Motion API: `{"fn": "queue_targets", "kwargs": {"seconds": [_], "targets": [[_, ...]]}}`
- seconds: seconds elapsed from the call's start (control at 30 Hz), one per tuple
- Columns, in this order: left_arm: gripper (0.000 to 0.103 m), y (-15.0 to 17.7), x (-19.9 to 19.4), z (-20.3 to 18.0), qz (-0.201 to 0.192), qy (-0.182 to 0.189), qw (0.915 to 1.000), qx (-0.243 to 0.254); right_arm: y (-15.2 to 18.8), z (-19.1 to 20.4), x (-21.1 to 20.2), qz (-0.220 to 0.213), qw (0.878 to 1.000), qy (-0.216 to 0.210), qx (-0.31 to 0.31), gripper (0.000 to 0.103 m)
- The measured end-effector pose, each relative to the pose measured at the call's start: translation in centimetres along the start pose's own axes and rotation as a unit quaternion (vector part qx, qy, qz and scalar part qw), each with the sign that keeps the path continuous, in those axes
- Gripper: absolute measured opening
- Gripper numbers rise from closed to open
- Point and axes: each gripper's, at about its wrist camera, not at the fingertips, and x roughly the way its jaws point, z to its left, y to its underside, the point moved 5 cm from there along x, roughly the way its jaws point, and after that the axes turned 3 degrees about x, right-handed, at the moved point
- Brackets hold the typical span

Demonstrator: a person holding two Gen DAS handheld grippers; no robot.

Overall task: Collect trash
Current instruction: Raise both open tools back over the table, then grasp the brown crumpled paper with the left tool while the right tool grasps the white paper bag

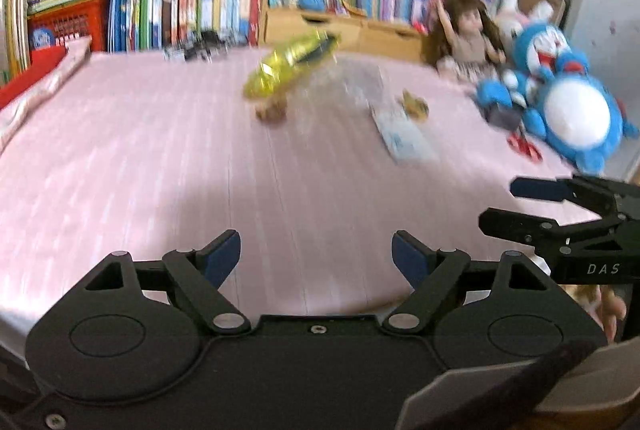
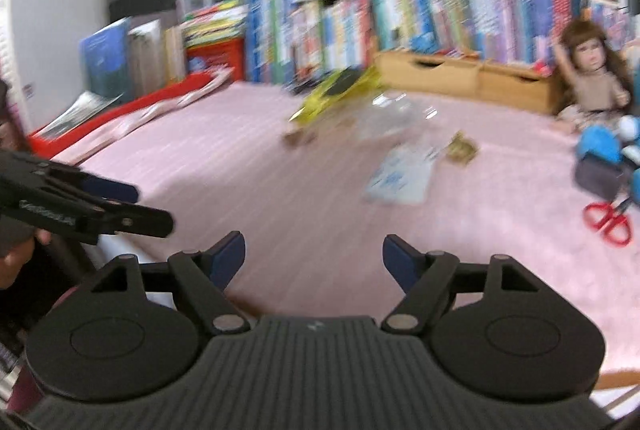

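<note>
Nearest the left wrist camera, the left gripper [image 1: 316, 254] stands wide apart with nothing between its blue-padded fingers [image 1: 224, 256], above the pink table cover [image 1: 160, 166]. At about 12 o'clock, far up the cover, lies a yellow wrapper [image 1: 292, 68] with a small brown scrap [image 1: 272, 112] just below it; at 1 o'clock lie a white-blue packet [image 1: 404, 136] and a crumpled gold scrap [image 1: 416, 104]. At 3 o'clock the right gripper [image 1: 500, 206] reaches in, likewise gaping and empty. From the right wrist camera, the right gripper [image 2: 314, 256] is spread wide and holds nothing; the yellow wrapper [image 2: 332, 96] sits at 12 o'clock, the white-blue packet [image 2: 400, 172] at 1 o'clock, red scissors [image 2: 608, 222] at 3 o'clock, and the left gripper [image 2: 140, 206] at 9 o'clock. Both views are blurred.
</note>
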Motion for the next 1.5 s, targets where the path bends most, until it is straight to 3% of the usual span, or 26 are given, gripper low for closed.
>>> {"fn": "queue_targets", "kwargs": {"seconds": [0.27,0.63,0.9,0.93,1.0,1.1,1.17,1.27,1.5], "targets": [[0.083,-5.8,5.0,2.2,-0.057,-0.029,0.9979,-0.010,-3.0,-3.9,3.7,-0.017,0.999,0.039,0.021,0.089],[0.082,-8.9,16.6,5.2,-0.023,-0.078,0.9952,-0.053,-3.1,-5.7,11.6,0.037,0.996,0.056,0.058,0.090],[0.073,-9.1,20.5,5.9,-0.011,-0.106,0.9926,-0.057,-2.3,-4.3,15.0,0.054,0.995,0.076,0.038,0.091],[0.072,-9.1,20.9,6.0,-0.007,-0.104,0.9926,-0.061,-2.1,-4.0,15.1,0.058,0.995,0.076,0.037,0.088],[0.065,-9.1,21.2,5.8,-0.013,-0.105,0.9930,-0.054,-2.0,-3.6,14.8,0.054,0.995,0.077,0.027,0.072],[0.047,-9.2,21.5,5.3,-0.016,-0.102,0.9939,-0.039,-2.0,-3.2,14.0,0.044,0.996,0.072,0.023,0.065],[0.025,-9.2,21.4,4.9,-0.018,-0.100,0.9942,-0.037,-2.2,-3.1,13.3,0.034,0.997,0.072,0.018,0.059],[0.023,-9.0,20.7,4.3,-0.025,-0.103,0.9938,-0.031,-2.7,-3.1,12.3,0.026,0.997,0.069,0.023,0.047],[0.022,-7.9,17.9,3.7,-0.037,-0.093,0.9946,-0.027,-2.4,-3.2,10.3,0.025,0.998,0.055,0.023,0.038]]}}
